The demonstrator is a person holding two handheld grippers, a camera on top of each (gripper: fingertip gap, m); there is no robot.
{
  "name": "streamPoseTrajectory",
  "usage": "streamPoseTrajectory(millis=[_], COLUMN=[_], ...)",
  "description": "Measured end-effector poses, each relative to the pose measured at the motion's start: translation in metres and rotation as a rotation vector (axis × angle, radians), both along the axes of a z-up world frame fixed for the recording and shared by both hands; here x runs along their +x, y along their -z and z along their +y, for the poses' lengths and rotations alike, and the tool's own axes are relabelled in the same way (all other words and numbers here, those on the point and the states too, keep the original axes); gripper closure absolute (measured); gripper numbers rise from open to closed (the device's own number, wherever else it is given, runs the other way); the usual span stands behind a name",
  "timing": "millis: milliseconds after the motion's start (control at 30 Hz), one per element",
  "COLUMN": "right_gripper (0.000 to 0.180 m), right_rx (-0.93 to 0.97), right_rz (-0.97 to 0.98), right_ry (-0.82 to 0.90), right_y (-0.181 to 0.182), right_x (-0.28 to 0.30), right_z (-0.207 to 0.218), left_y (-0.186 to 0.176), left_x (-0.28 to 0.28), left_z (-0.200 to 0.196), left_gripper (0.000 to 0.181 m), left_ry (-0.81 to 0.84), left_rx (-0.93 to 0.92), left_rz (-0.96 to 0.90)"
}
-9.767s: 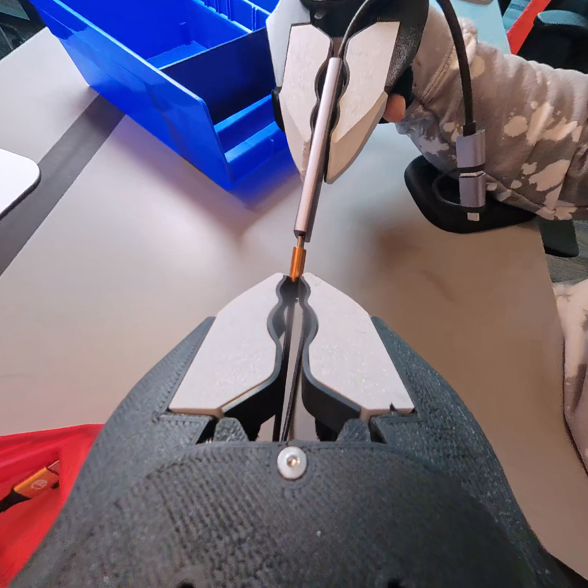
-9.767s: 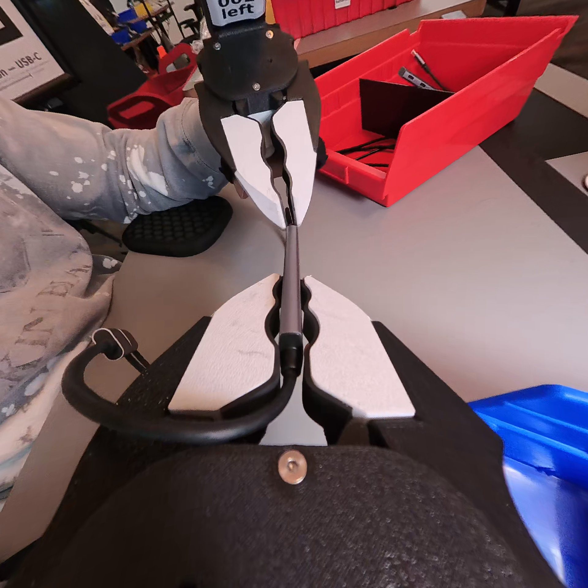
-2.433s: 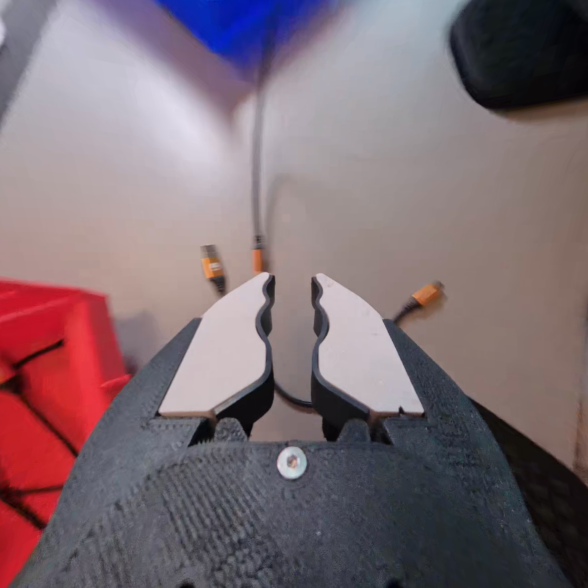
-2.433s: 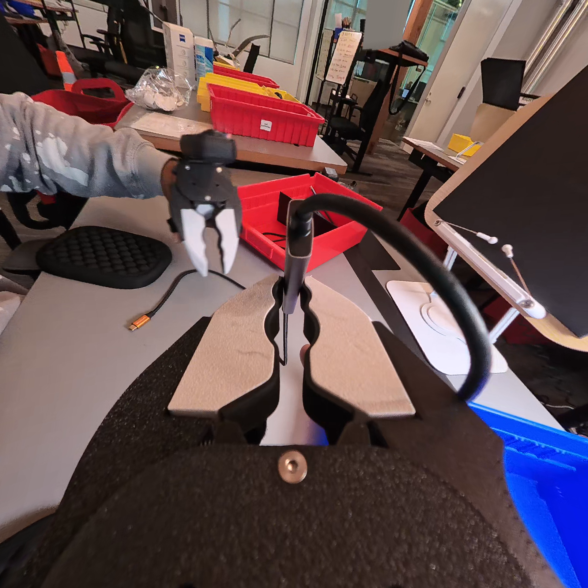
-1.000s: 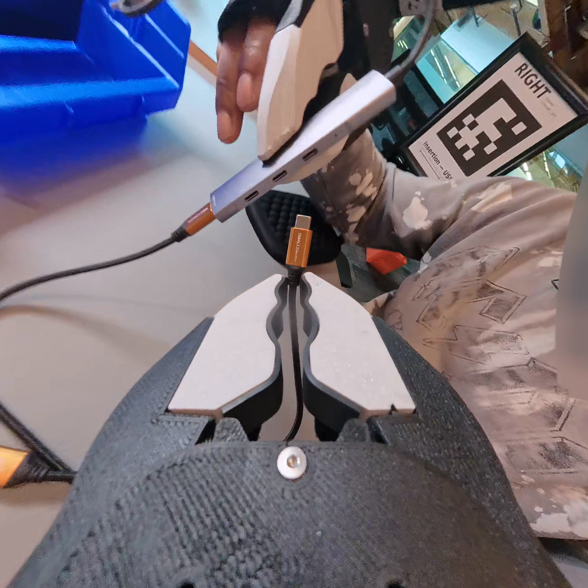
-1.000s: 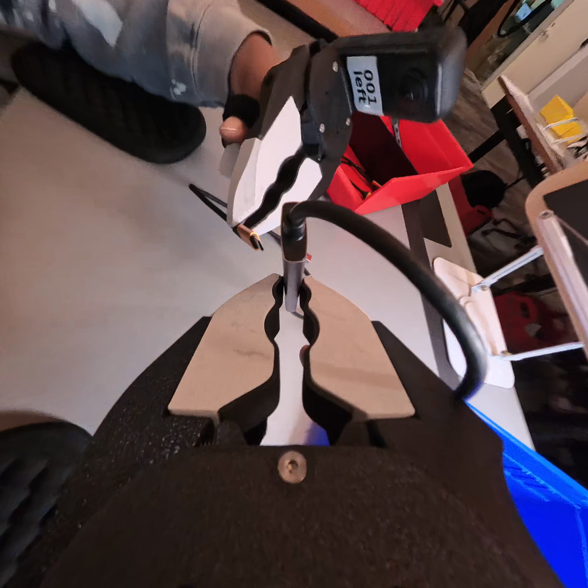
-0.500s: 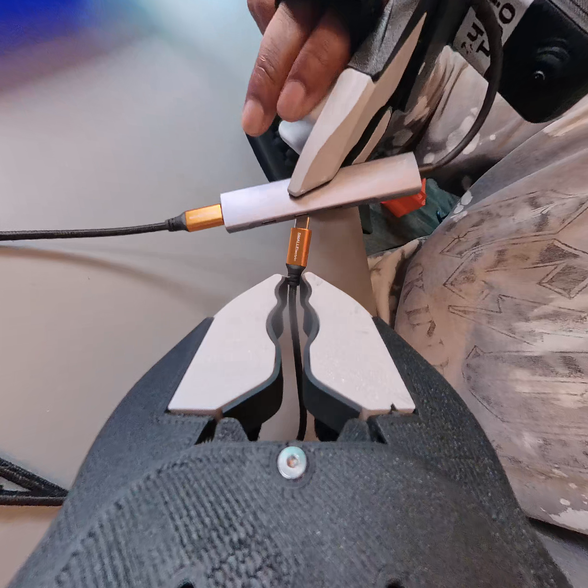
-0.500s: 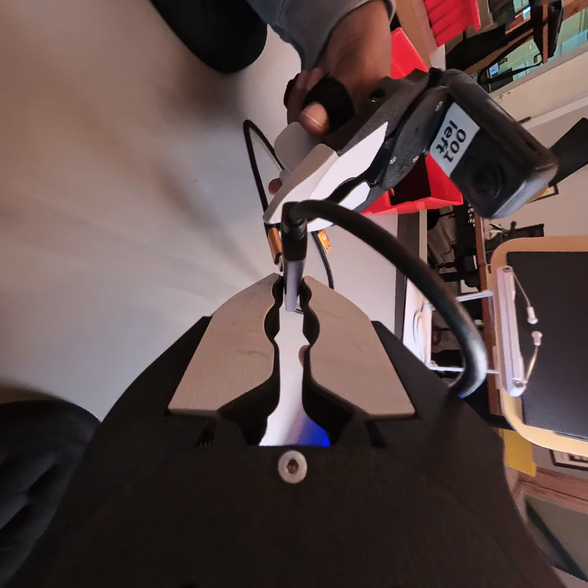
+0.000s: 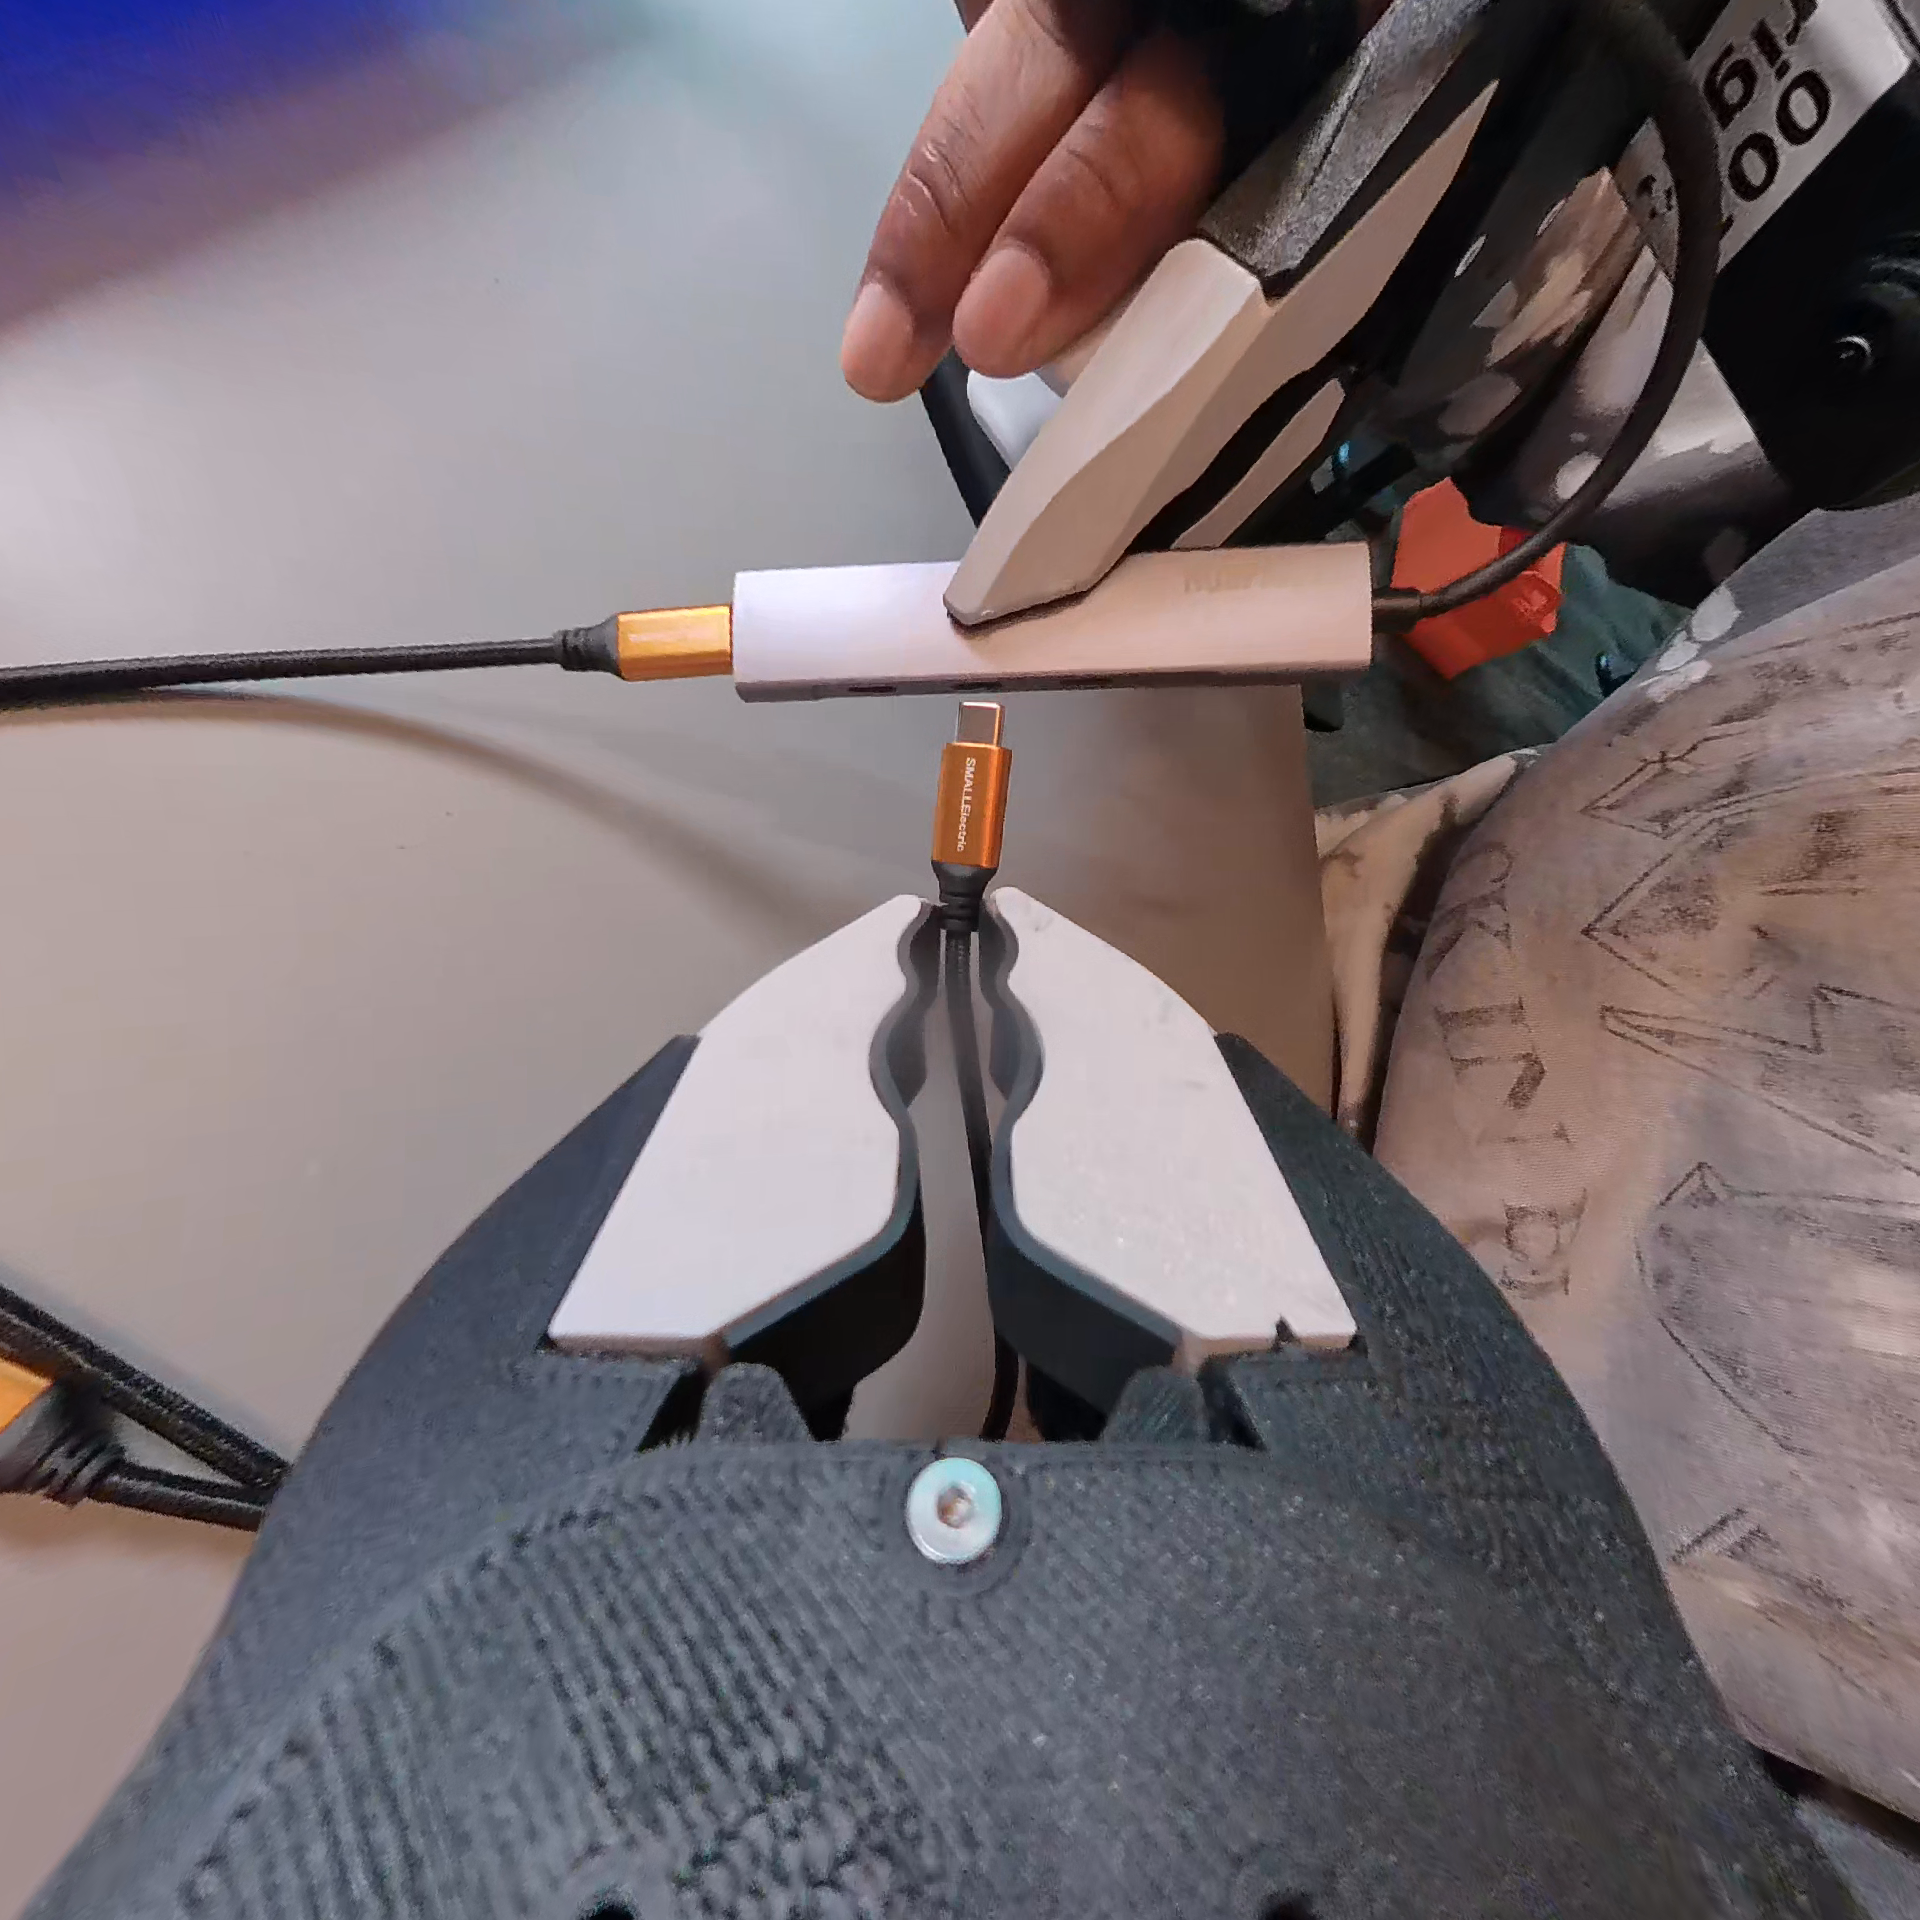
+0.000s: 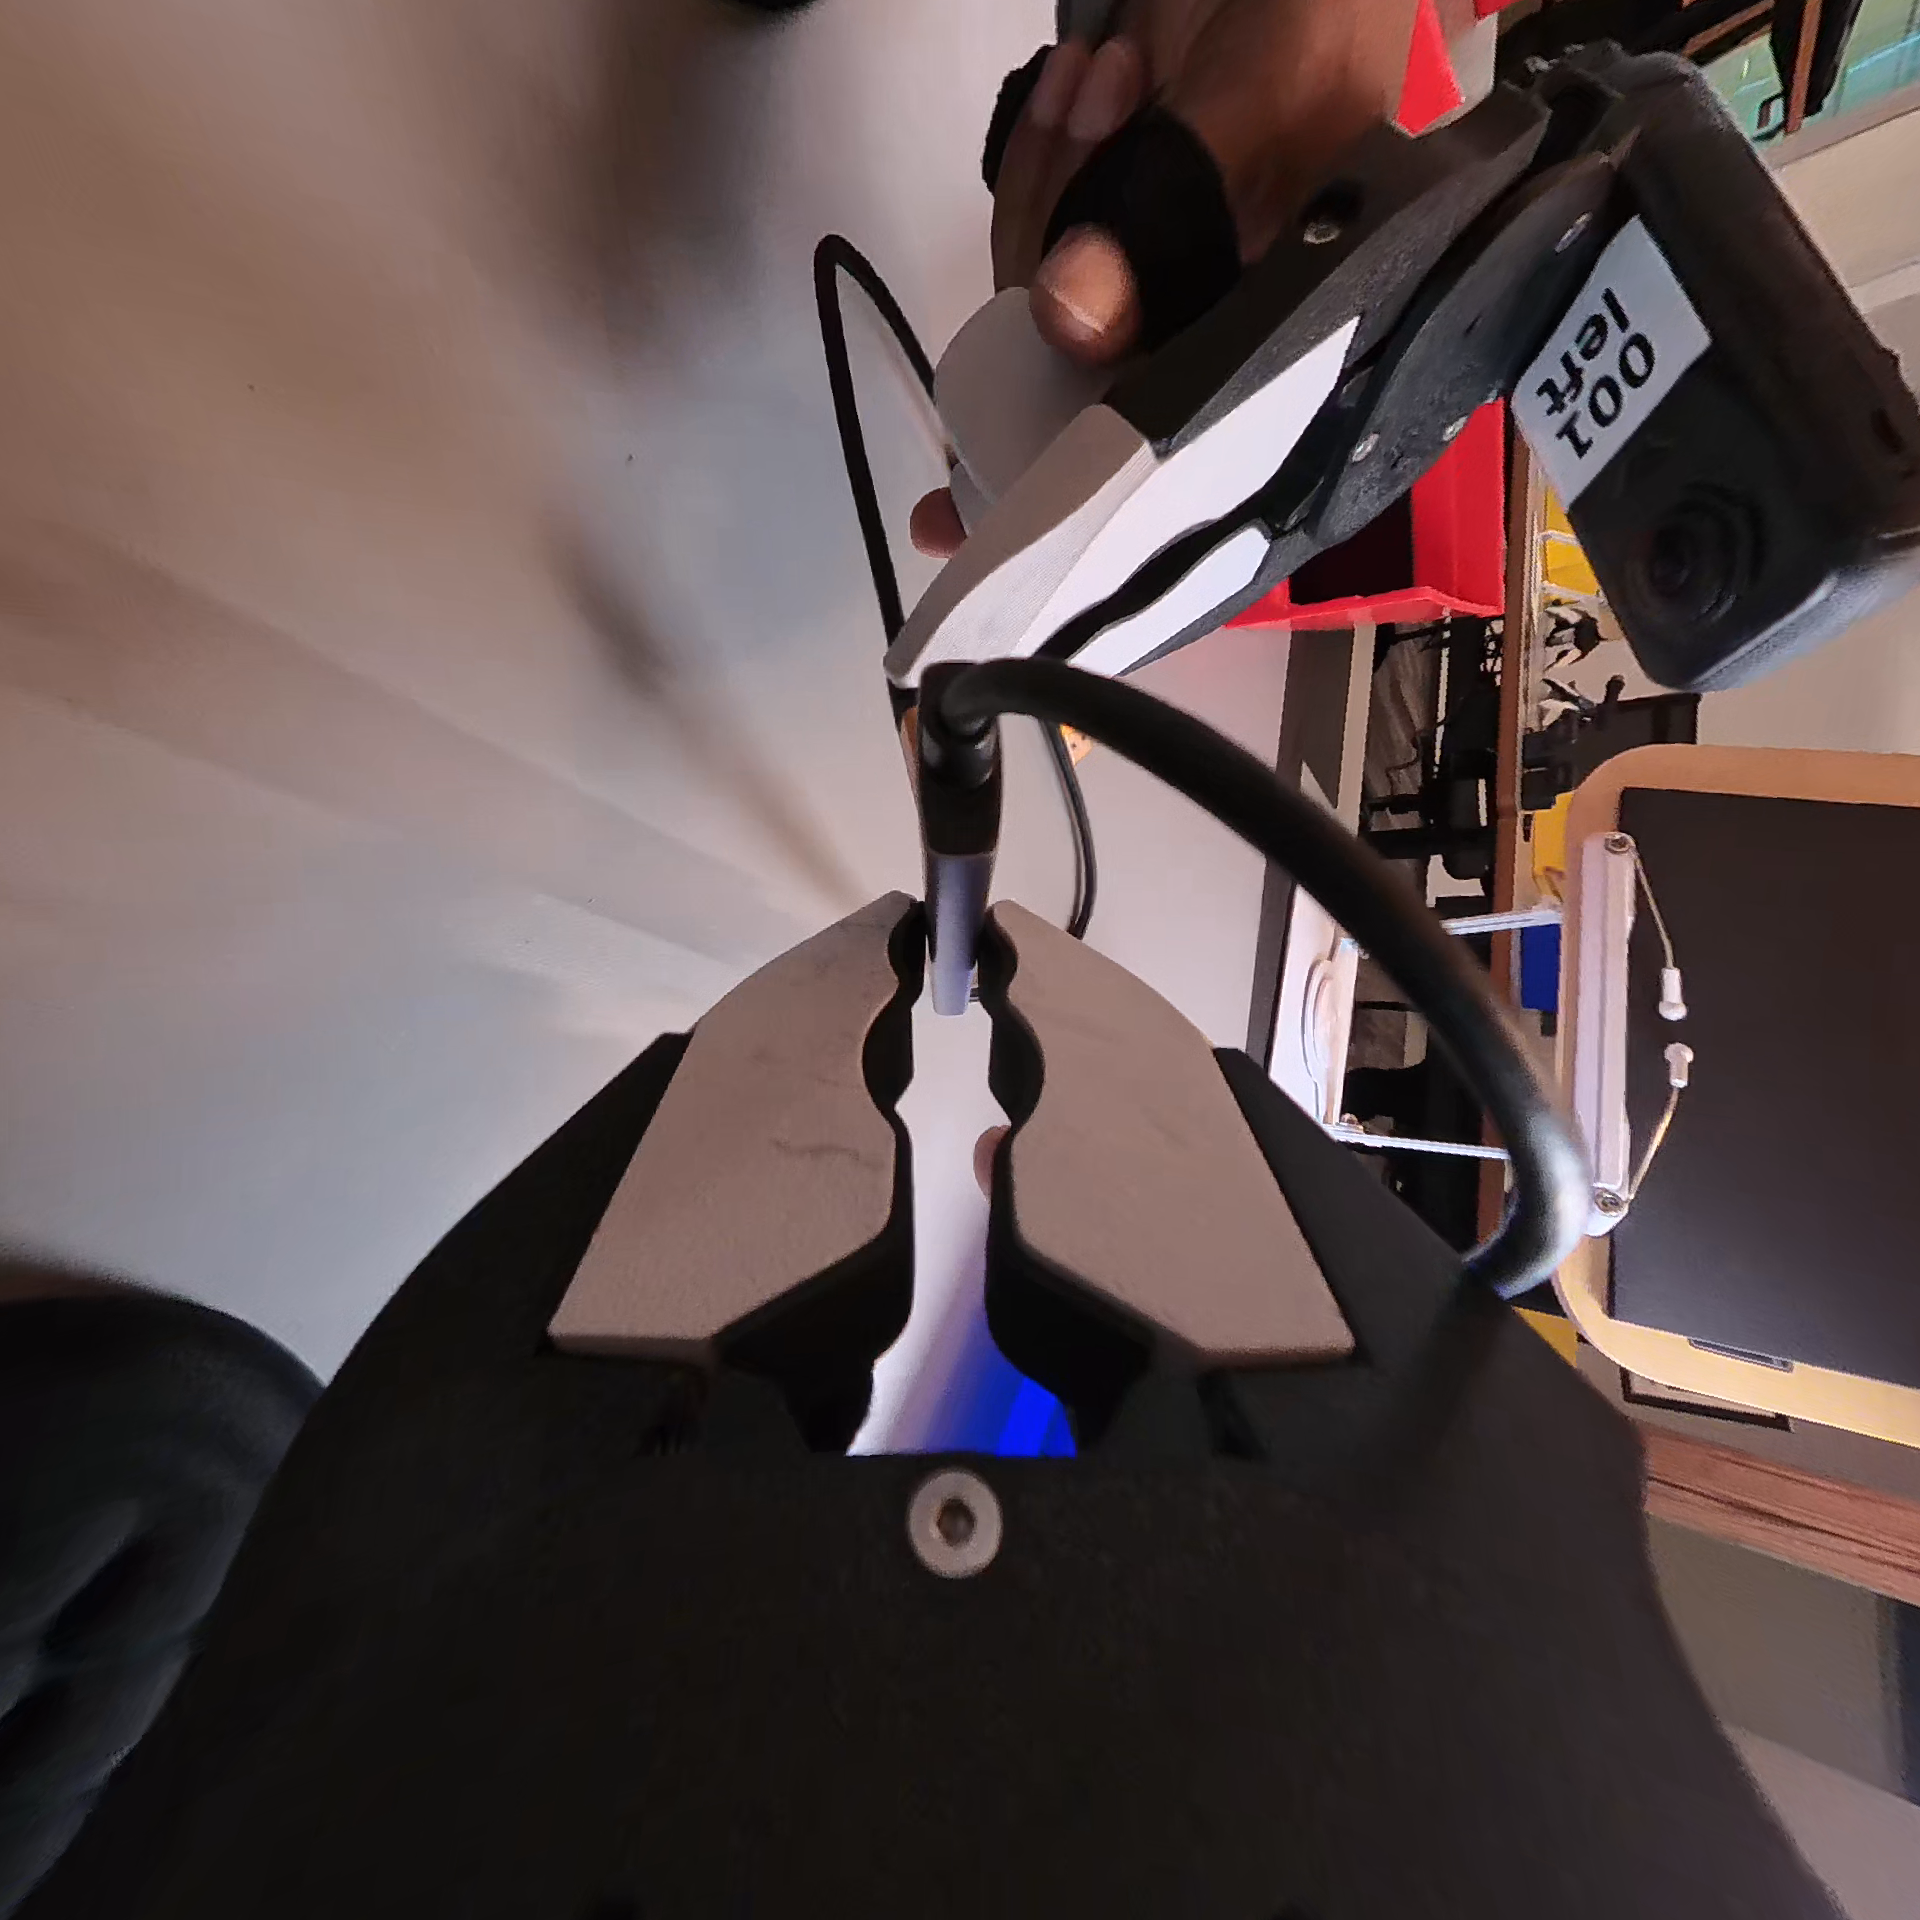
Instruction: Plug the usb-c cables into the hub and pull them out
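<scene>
Left claw (image 9: 958, 906) clamped on the black braided cable just behind the orange plug (image 9: 970, 807); plug standing straight up out of the tips at frame centre in the left wrist view. Metal tip now bare, a clear gap showing between it and the underside of the hub (image 9: 1049, 623). Half a second back the same tip sat up inside the hub's lower edge, so: pulled out, or backed off from a seating attempt. Cannot say from these frames whether it ever clicked home.

Hub lying level across the upper middle of the left wrist view, pinched near its middle by the right claw (image 9: 982, 608), fingers (image 9: 977, 239) of a hand above. Row of side ports visible along its lower edge; plug tip directly beneath the middle one. Second orange-collared cable (image 9: 670, 644) seated in the hub's left end, cord running off frame left.

Right wrist view: right claw (image 10: 956, 951) closed on the hub seen end-on, thick black lead arcing off to the right; left claw (image 10: 914, 665) in upper centre, plug mostly hidden behind the lead.

Bench (image 9: 312, 935) below, pale and blurred. More cable ends at lower left.

Judgement: one in-and-out cycle on this port probably complete. Likely next: shift along to a neighbouring port, or set this cable down and pull the end one.
</scene>
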State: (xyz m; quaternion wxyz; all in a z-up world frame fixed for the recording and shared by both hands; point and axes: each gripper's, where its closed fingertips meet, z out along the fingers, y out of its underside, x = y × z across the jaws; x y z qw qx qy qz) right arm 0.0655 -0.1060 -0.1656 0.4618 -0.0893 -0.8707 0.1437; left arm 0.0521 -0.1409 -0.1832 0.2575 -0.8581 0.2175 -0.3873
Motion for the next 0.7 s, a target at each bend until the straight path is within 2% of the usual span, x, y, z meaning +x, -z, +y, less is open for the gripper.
streamPoseTrajectory(millis=[333, 700], right_gripper=[0.171, 0.170], right_rx=[0.078, -0.012], right_rz=[-0.018, -0.010], right_ry=[0.007, 0.015], right_y=[0.005, 0.008], right_x=[0.000, 0.005], right_z=[-0.003, -0.007], left_y=[0.004, -0.013], left_x=[0.001, 0.005], left_z=[0.001, 0.002], left_gripper=[0.173, 0.174], left_ry=[-0.029, -0.020], left_rx=[0.003, 0.047], left_rz=[0.051, -0.090])
